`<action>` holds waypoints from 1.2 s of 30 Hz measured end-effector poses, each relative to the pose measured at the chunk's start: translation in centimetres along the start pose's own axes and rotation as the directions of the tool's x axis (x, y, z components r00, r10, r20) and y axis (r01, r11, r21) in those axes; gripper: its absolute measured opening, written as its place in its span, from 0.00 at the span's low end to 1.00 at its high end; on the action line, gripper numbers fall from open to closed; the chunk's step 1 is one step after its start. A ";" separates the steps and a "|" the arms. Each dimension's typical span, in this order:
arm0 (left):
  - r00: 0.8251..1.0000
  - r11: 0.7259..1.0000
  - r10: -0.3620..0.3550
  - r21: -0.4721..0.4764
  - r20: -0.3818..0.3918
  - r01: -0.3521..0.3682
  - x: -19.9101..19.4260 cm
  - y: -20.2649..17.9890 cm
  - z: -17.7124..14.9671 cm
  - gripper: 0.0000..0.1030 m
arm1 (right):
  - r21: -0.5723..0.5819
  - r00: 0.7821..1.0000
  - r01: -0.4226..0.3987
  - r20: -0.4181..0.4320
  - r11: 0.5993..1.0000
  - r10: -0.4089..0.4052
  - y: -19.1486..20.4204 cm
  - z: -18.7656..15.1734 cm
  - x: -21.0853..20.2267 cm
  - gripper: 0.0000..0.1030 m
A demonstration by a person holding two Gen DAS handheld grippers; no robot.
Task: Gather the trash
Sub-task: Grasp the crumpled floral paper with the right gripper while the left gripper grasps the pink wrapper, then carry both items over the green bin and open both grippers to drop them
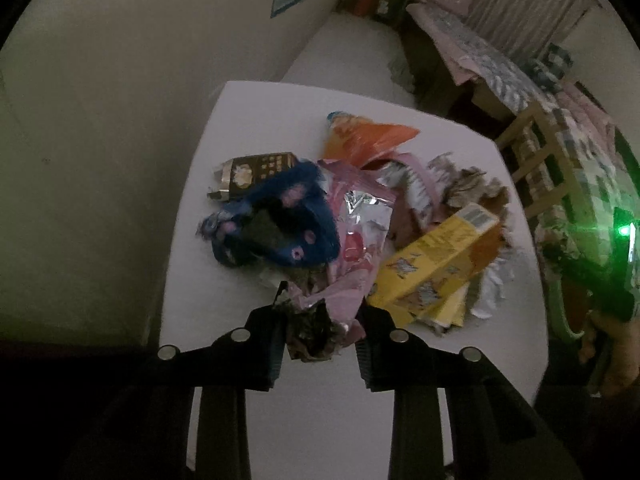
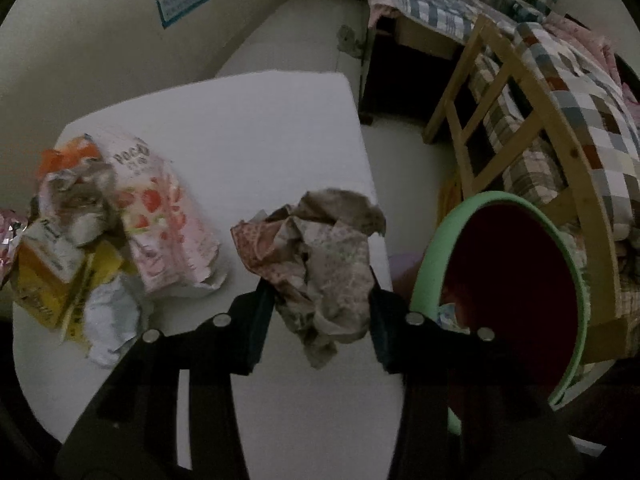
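Beside the white worktop [image 2: 240, 128] stands a round bin with a mint-green rim and dark red inside [image 2: 516, 280]; something pale and printed lies low in it, too dim to make out. The right tool [image 2: 320, 304] is closed on a crumpled wad of brownish patterned paper [image 2: 320, 256], held near the worktop's edge, just beside the bin's rim. The left tool [image 1: 318, 334] is clamped on a small dark crumpled wrapper [image 1: 310, 334] at the near edge of the trash heap. Only the left wrist view shows the whole heap: a blue fuzzy piece with pink spots [image 1: 280, 224], a dark brown packet with gold print [image 1: 252, 176], an orange plastic bag [image 1: 368, 140], a pink and silver foil wrapper [image 1: 360, 224] and a yellow cardboard box with a barcode [image 1: 436, 264]. The bin there is a mere green sliver at the right edge. The right wrist view alone shows the bin's open mouth, a pink strawberry-printed snack box [image 2: 160, 216] torn open beside the yellow box, and a wooden bed frame under a patchwork quilt [image 2: 576, 92] behind.
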State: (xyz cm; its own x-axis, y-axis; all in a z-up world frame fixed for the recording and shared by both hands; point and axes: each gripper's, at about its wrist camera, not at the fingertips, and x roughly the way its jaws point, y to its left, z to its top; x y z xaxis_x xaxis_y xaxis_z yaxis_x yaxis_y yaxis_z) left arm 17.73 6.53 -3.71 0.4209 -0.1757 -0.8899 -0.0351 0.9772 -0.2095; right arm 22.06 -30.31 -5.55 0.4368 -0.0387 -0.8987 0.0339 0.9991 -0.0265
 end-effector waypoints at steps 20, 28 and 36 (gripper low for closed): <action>0.985 0.985 -0.170 0.031 0.030 0.169 -4.2 -4.0 -2.2 0.26 | 0.014 0.995 -0.081 0.066 0.997 0.079 -0.4 -4.2 -6.2 0.41; 0.966 0.966 -0.259 0.013 -0.015 0.259 -3.0 -5.4 -1.3 0.26 | 0.022 0.994 -0.084 0.077 0.996 0.082 -1.2 -4.9 -6.8 0.41; 0.954 0.952 -0.294 0.074 -0.067 0.298 -2.5 -8.3 -2.0 0.26 | 0.042 0.993 -0.080 0.090 0.996 0.076 -2.4 -5.3 -7.3 0.41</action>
State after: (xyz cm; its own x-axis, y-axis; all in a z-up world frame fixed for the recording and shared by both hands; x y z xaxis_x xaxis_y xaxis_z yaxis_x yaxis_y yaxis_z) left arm 15.17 -1.41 -0.60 0.3507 -0.4625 -0.8143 0.1592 0.8863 -0.4348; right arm 14.03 -32.34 -1.27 0.5170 0.0357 -0.8552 0.0364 0.9973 0.0637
